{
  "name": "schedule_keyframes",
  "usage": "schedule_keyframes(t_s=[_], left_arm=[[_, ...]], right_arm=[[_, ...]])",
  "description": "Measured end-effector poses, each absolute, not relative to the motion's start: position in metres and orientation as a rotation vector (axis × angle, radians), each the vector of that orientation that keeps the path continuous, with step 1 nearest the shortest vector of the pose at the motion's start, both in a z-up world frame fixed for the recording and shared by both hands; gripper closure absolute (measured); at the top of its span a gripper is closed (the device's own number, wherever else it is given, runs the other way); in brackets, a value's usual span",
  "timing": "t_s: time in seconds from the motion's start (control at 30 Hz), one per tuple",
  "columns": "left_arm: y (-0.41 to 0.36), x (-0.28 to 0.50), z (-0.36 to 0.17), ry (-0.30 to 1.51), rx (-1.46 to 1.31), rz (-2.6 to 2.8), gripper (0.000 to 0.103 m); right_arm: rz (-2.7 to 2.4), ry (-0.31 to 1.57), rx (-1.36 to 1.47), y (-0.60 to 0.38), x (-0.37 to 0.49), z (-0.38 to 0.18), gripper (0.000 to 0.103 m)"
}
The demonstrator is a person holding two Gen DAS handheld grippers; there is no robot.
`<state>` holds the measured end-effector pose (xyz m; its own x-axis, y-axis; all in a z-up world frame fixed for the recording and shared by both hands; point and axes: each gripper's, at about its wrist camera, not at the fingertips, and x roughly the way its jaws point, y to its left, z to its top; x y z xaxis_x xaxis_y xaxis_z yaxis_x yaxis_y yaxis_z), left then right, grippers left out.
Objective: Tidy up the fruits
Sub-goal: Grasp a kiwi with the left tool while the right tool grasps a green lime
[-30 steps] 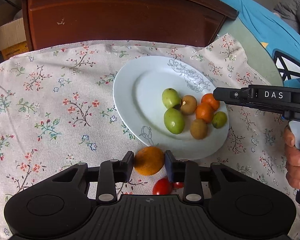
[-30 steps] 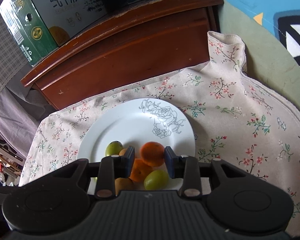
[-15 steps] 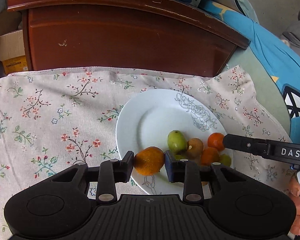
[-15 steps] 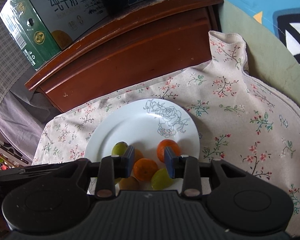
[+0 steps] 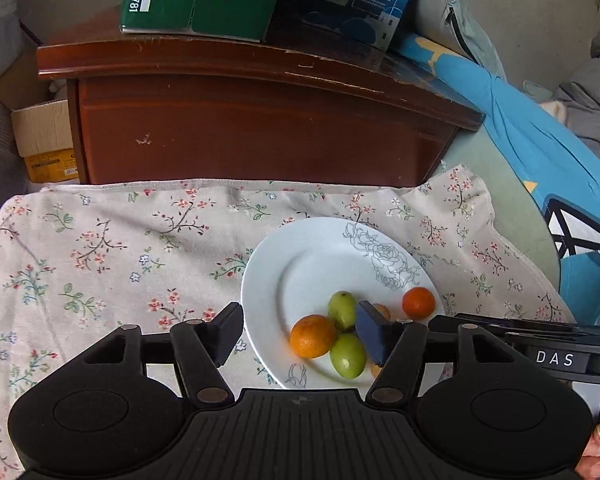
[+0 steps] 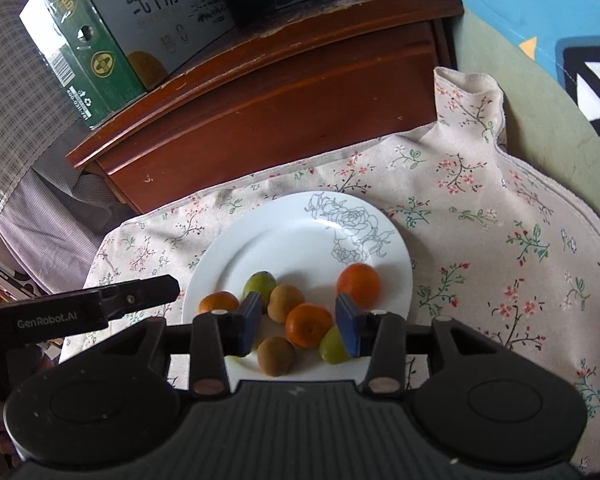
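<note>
A white plate with a rose drawing lies on the floral cloth and holds several small fruits. My left gripper hangs over the plate's near rim, its jaws opening. A large orange rests loose on the plate between them, beside two green fruits. My right gripper is over the plate's near side and its jaws are opening too. A small orange lies between its pads, untouched. Another small orange sits just beyond the right pad.
A brown wooden cabinet stands right behind the cloth with a green carton and a dark box on top. A cardboard box is at the left. Blue bedding lies to the right. A hand holds the right gripper's handle.
The left gripper lifted the large orange from the cloth to the plate and let it go, jaws spreading wide. The right gripper released its small orange onto the plate and its jaws widened.
</note>
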<state>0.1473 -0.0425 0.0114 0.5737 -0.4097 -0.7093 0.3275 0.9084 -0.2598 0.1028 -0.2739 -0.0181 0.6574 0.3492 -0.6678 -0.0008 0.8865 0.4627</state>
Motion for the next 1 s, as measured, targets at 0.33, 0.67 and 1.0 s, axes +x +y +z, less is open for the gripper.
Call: schedule_keyframes(t_s=[0.33,0.67,1.0], left_arm=[[-0.016,0.088,0.017,0.924,-0.006,-0.372,0.04],[-0.008,0.055,0.002,0.963,0.081,-0.418,0.04],[0.002,0.051,-0.006,1.0,0.092,-0.377,0.04]], right_arm=[[0.288,0.874,0.408,-0.237,0.055,-0.013,0.06],[0.439,0.953,0.288,-0.203,0.02,-0.025,0.06],[0.52,0.983,0.133,-0.175,0.006,-0.032,0.06]])
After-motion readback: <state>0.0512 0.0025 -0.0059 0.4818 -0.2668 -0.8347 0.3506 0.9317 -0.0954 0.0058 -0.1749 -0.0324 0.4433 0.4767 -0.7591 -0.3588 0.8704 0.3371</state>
